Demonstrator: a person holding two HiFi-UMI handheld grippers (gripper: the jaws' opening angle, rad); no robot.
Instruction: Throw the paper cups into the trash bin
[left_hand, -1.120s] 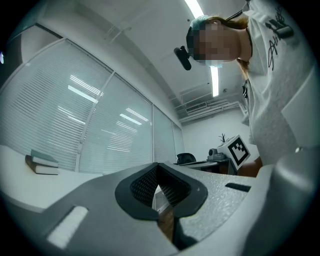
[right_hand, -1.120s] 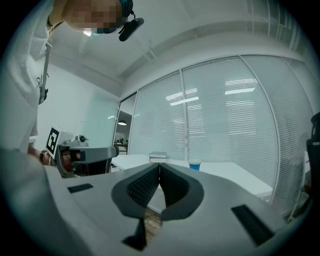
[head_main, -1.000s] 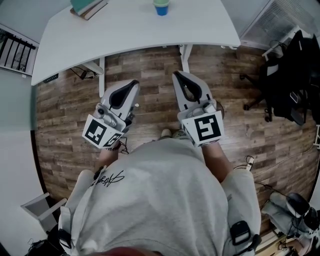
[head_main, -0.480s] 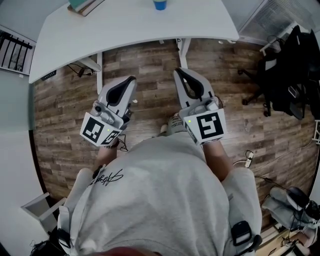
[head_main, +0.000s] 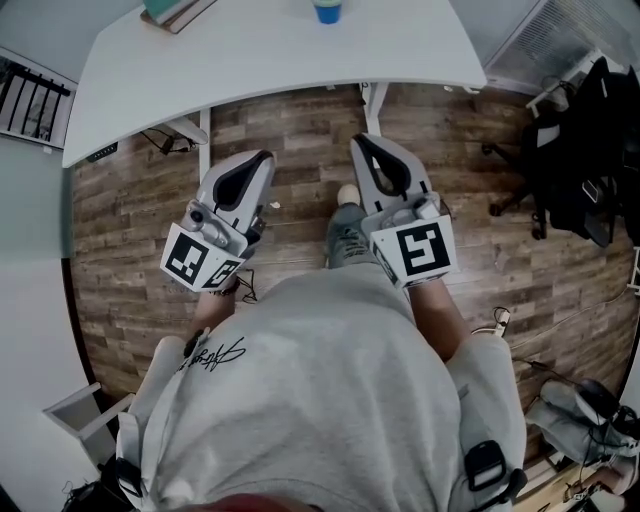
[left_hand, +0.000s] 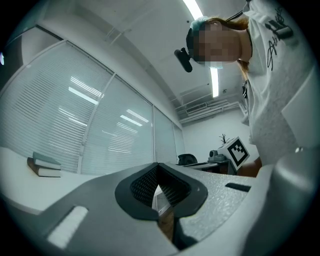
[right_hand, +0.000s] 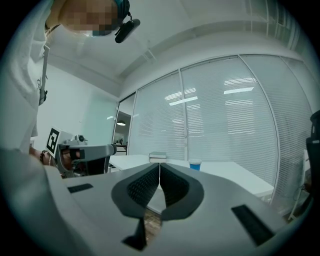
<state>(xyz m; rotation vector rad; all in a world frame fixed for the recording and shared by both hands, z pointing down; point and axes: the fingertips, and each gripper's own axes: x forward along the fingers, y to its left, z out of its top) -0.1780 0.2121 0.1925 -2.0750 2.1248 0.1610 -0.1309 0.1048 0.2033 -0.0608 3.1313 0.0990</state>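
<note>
A blue paper cup (head_main: 327, 10) stands on the white table (head_main: 260, 60) at the top of the head view; it also shows as the blue paper cup (right_hand: 195, 164) in the right gripper view. My left gripper (head_main: 262, 158) and right gripper (head_main: 358, 145) hover over the wooden floor, short of the table's near edge. Both are shut with nothing between the jaws, tips meeting in the left gripper (left_hand: 158, 167) and right gripper (right_hand: 159, 165) views. No trash bin is in view.
A stack of books (head_main: 175, 12) lies on the table's far left. Table legs (head_main: 370, 108) stand under the near edge. A dark office chair (head_main: 585, 150) is at the right, a white frame (head_main: 80, 415) at lower left. The person's foot (head_main: 345, 200) steps between the grippers.
The person has stepped toward the table: a leg and foot now show between the grippers. Both grippers stay shut and keep their place in the view.
</note>
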